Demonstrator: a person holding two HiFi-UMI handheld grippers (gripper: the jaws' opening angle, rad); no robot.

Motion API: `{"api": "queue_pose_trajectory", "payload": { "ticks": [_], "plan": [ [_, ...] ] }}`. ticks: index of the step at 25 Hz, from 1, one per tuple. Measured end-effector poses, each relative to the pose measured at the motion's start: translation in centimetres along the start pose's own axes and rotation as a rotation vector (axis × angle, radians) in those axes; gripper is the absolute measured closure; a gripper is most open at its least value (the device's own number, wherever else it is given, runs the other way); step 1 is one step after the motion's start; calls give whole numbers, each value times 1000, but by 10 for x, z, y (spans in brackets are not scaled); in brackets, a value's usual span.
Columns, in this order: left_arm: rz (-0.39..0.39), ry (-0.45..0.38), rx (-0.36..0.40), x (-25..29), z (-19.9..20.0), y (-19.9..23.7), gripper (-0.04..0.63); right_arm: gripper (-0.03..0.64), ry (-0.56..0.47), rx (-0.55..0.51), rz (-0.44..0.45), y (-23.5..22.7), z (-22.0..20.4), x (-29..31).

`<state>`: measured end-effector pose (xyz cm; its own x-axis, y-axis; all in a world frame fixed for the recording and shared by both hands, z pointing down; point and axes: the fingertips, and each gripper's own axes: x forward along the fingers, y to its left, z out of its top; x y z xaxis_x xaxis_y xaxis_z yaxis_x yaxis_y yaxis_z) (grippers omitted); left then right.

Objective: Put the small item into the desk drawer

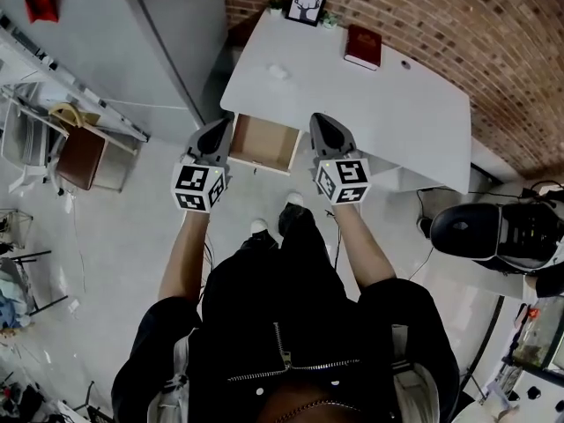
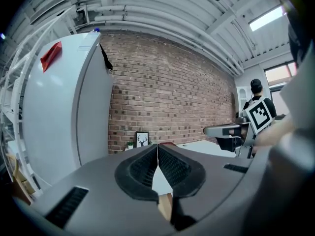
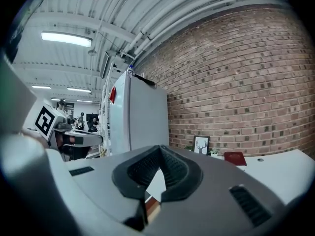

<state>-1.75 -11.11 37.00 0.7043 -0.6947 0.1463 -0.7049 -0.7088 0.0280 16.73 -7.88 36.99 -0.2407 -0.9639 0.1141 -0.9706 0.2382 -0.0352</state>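
Open desk drawer (image 1: 263,142), bare wooden bottom; left gripper (image 2: 157,147), right gripper (image 3: 159,148) fingers (image 2: 171,166) together.

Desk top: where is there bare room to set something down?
The desk is bare from the book to its front and right edges. The open drawer also looks empty. Things stand only at the back and left: frame, book, small white item.

The small item (image 1: 278,72) lies on the desk (image 1: 397,113), behind the open drawer (image 1: 262,143).
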Motion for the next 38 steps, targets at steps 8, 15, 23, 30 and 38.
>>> {"api": "queue_pose_trajectory", "payload": {
  "ticks": [8,15,23,30,38],
  "plan": [
    [-8,-2,9,36,1,12,574,611,-42,-4,6,-21,10,27],
    [-6,1,3,55,4,21,574,611,-47,-21,14,-31,15,42],
    [-14,7,-20,61,-2,21,574,469,-61,-73,23,-31,15,45],
    [4,17,-38,67,-6,28,574,387,-24,-86,40,-35,0,54],
    [18,54,-56,83,-23,33,574,362,71,-85,90,-37,-32,87]
  ]
}}
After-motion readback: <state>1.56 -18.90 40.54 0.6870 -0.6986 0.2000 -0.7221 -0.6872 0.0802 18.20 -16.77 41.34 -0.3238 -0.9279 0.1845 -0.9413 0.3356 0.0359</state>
